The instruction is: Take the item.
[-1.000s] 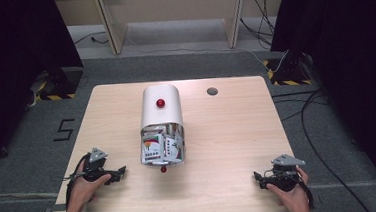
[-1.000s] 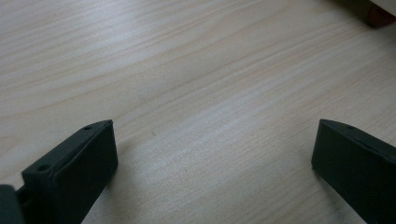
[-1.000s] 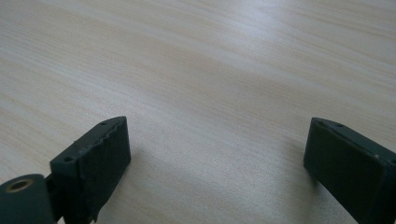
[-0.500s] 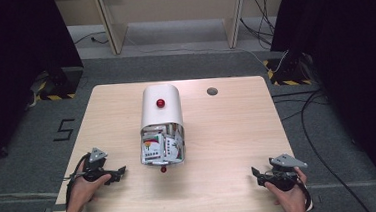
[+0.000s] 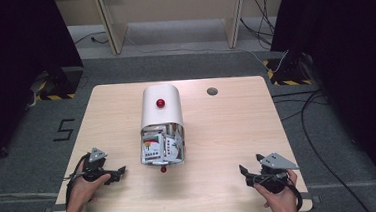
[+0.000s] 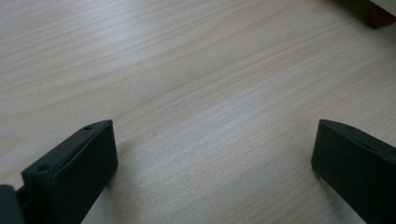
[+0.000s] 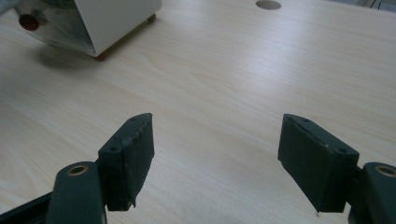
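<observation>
A white round-topped container (image 5: 161, 113) lies in the middle of the table, with a red knob (image 5: 160, 103) on top and a clear front end (image 5: 162, 147) full of small packets. In the high view, my left gripper (image 5: 122, 169) rests at the table's front left, pointing toward the container, open and empty. In the left gripper view, the left gripper (image 6: 215, 144) has bare wood between its jaws. My right gripper (image 5: 244, 172) hovers at the front right. Its jaws have just been closing a little but remain open, with nothing between them (image 7: 217, 140).
The wooden table (image 5: 227, 128) has a round cable hole (image 5: 212, 91) at the back right. The right gripper view shows the container's white side (image 7: 116, 18) and a red foot (image 7: 100, 57) at upper left. Cables lie on the floor to the right.
My right gripper has lifted and shifted slightly left, toward the table's middle. The left gripper and the container have stayed put.
</observation>
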{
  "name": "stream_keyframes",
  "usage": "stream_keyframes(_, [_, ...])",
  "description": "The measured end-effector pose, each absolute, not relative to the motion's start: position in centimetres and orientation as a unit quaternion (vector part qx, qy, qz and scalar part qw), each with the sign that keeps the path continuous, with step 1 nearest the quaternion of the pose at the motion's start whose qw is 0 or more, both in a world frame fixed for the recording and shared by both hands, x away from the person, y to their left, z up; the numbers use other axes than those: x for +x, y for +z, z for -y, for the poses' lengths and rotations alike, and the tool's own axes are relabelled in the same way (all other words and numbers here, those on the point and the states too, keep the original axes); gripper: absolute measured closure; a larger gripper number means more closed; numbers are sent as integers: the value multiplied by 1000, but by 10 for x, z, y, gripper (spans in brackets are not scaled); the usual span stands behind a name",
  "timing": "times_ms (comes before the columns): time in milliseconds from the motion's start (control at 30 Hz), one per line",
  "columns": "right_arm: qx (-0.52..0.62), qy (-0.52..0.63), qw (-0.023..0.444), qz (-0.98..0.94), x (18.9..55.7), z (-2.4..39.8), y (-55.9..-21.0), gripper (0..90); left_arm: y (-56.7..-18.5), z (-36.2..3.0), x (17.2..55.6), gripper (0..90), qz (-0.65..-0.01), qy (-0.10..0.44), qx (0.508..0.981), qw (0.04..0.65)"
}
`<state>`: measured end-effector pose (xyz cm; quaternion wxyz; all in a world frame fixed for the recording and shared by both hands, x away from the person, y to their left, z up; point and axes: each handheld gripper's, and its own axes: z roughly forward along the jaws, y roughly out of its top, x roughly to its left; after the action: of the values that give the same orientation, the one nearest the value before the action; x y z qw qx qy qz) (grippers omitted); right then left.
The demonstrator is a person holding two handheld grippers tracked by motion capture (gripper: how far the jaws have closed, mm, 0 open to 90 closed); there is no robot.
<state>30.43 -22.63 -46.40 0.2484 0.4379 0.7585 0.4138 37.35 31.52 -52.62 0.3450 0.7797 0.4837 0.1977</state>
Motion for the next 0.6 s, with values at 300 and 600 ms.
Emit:
stream_keyframes(300, [424, 422, 249, -762, 302, 212, -457, 299, -526, -316, 374, 0, -491, 201, 776, 343])
stream_keyframes(600, [399, 455, 246, -757, 298, 189, -438, 315, -526, -316, 374, 0, -490, 201, 776, 343])
